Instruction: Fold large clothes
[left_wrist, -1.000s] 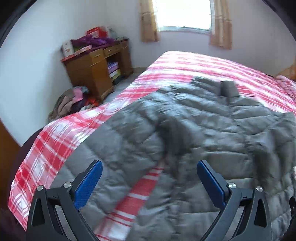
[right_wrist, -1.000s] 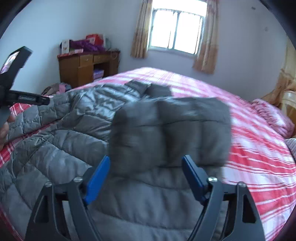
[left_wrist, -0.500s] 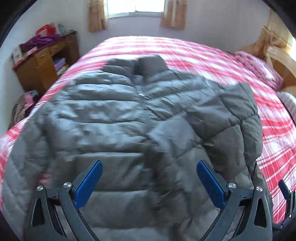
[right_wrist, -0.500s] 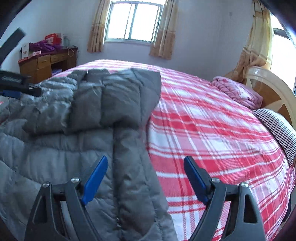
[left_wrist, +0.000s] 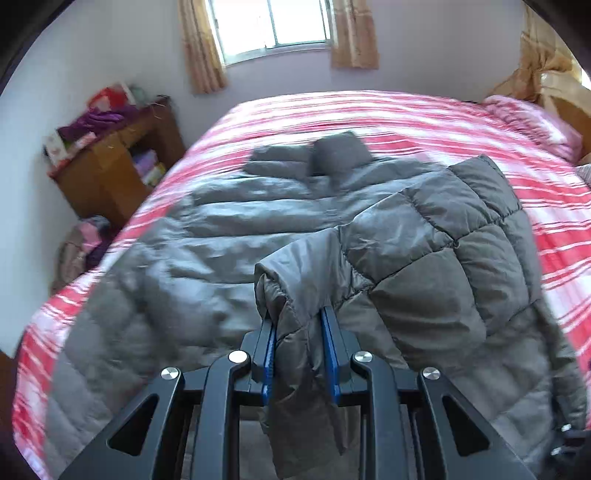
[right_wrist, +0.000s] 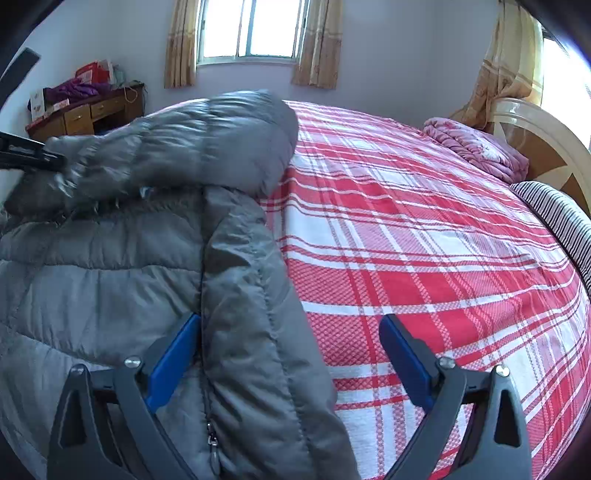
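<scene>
Setting: a grey quilted jacket (left_wrist: 207, 258) lies spread on a bed (right_wrist: 424, 258) covered in a red and white plaid sheet; two hand-held grippers with blue pads reach over it.

Left gripper (left_wrist: 300, 350): its jaws have just been closing and now pinch a bunched fold of the jacket's sleeve (left_wrist: 424, 236) between the two blue pads.

Jacket relative to the left jaws: the gathered cuff end puffs out just above the pads, and a strip of grey fabric hangs down below them between the gripper's black arms. The rest of the sleeve runs up and to the right from the jaws; the jacket's body lies flat beyond and to the left of them (that part is blurred).

Right gripper (right_wrist: 290, 354): its jaws have just been opening and stand wide apart, clamping nothing.

Jacket relative to the right jaws: the jacket's front edge (right_wrist: 251, 332), with its zip, lies between the pads, close against the left pad. The right pad sits over bare plaid sheet, well apart from the fabric.

Beyond the right jaws: the raised sleeve arches across the upper left, its far end at a dark gripper arm at the left edge.
</scene>
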